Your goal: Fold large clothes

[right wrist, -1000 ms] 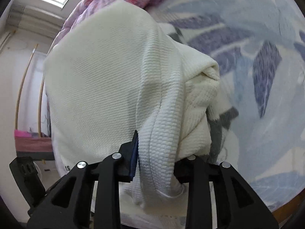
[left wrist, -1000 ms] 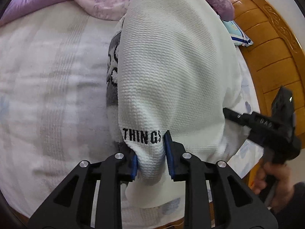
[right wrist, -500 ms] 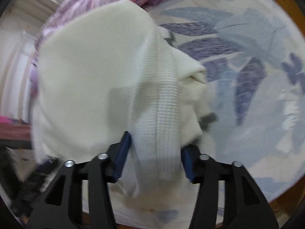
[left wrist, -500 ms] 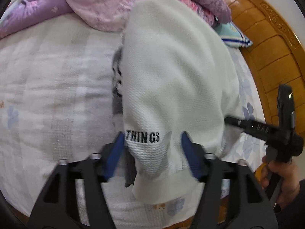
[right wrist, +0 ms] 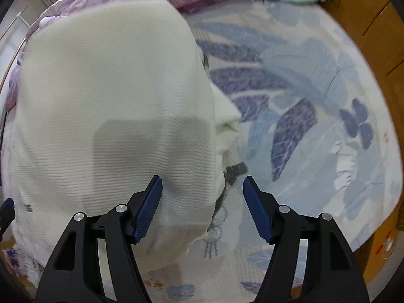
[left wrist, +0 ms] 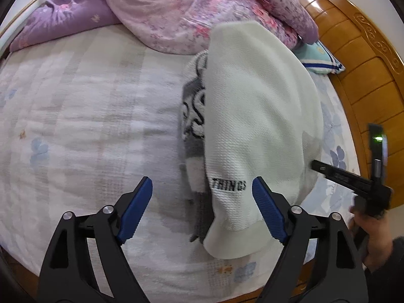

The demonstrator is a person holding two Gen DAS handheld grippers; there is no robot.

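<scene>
White waffle-knit garment [left wrist: 257, 116], folded lengthwise, lying on the bed [left wrist: 83, 126] beside the purple quilt [left wrist: 176, 12]. Left hand-held gripper [left wrist: 202, 207]: jaws opening, hem between but untouched. Right hand-held gripper [right wrist: 202, 207]: likewise opening, released (edge lies between the pads). Advice: lift both clear straight upward so the fold stays flat and aligned.

The left gripper [left wrist: 202, 202] points steeply downward with its blue-padded jaws spread wide and opening further, the pads pressing on nothing. The right gripper [right wrist: 202, 202] is angled down as well, its jaws apart and opening, both pads free. In the left wrist view the right hand [left wrist: 371, 232] wraps the black handle of its tool at the frame's edge, though blur hides the fingers' exact placement.
</scene>
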